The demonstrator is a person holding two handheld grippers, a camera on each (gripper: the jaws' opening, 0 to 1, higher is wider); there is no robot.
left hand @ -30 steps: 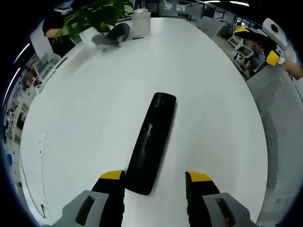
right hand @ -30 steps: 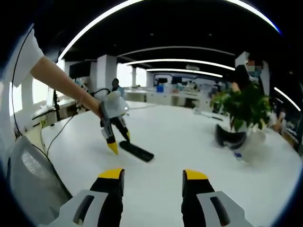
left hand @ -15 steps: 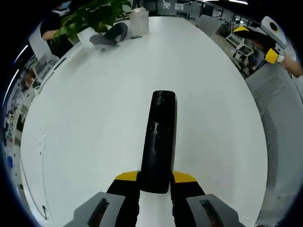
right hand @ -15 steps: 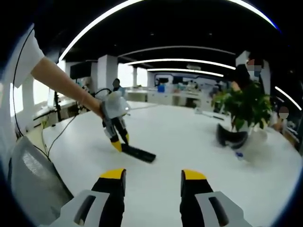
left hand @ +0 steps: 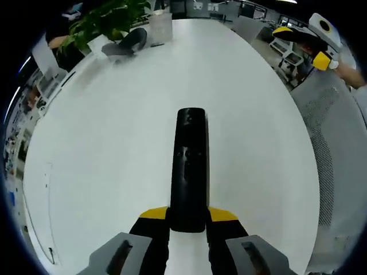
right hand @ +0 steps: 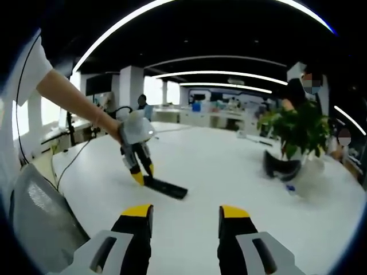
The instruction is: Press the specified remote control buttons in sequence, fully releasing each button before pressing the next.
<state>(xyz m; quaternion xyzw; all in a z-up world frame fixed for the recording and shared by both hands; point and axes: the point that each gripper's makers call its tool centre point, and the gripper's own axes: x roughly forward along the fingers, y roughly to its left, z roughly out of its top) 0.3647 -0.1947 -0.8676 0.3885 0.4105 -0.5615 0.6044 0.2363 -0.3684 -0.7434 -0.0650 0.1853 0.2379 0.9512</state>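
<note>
**Steadying the remote before the first press**

We have the left tool (left hand: 187,220) closed on the near end of the remote (left hand: 188,169), its yellow-tipped jaws pressed against either side of the black body. The remote lies flat on the white tabletop (left hand: 103,149), running straight away from that tool toward the far edge. In the right gripper view we see the same grip from across the tabletop: the left tool (right hand: 137,172) angled down onto the end of the remote (right hand: 166,187), with the person's hand (right hand: 117,130) behind it.

The right tool (right hand: 179,220) hangs well apart from the remote with its jaws spread and nothing between them.

As we judge it, the step in hand is anchoring the remote so the other tool can press. To do it well, we should keep the left grip low and at the very end, so no button is covered, and hold the body flat against the tabletop rather than lifting it. We would bring the right tool in with one jaw tip leading, press straight down, then lift fully clear before the next button. The buttons themselves are too dark to pick out.

A potted plant (right hand: 298,130) stands at the far side, well clear of the work.
</note>
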